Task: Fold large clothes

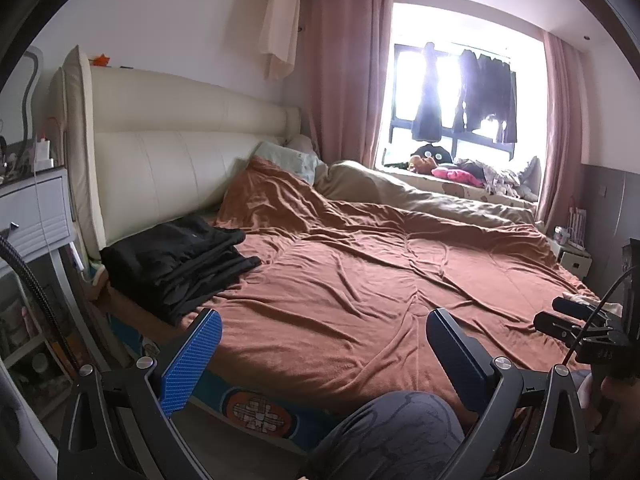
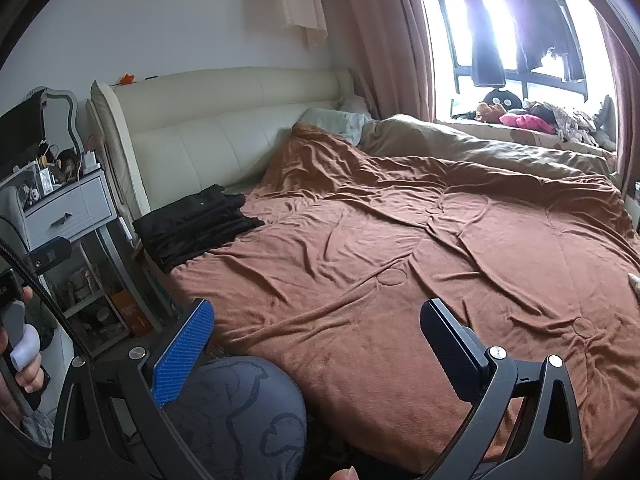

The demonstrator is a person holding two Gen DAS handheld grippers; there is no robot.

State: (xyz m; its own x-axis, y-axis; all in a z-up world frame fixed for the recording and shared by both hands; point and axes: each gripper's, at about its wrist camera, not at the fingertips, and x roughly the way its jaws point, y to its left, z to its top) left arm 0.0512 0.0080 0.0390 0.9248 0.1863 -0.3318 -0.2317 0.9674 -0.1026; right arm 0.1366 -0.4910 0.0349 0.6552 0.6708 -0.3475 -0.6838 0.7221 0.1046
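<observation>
A stack of folded black clothes (image 1: pixel 176 260) lies on the brown bedspread (image 1: pixel 360 280) at the bed's near left corner by the headboard; it also shows in the right wrist view (image 2: pixel 196 228). My left gripper (image 1: pixel 322 330) is open and empty, held above the bed's near edge, right of the stack. My right gripper (image 2: pixel 316 320) is open and empty over the near edge of the bedspread (image 2: pixel 420 260). The right gripper's body shows at the right edge of the left wrist view (image 1: pixel 580 320).
A cream headboard (image 1: pixel 180 160) runs behind the bed. A white nightstand (image 2: pixel 68 208) with clutter stands left of the bed. A tan duvet (image 1: pixel 420 196) and pillows lie at the far side. A window sill (image 1: pixel 480 172) holds toys and clothes. My knee (image 2: pixel 240 408) is against the bed.
</observation>
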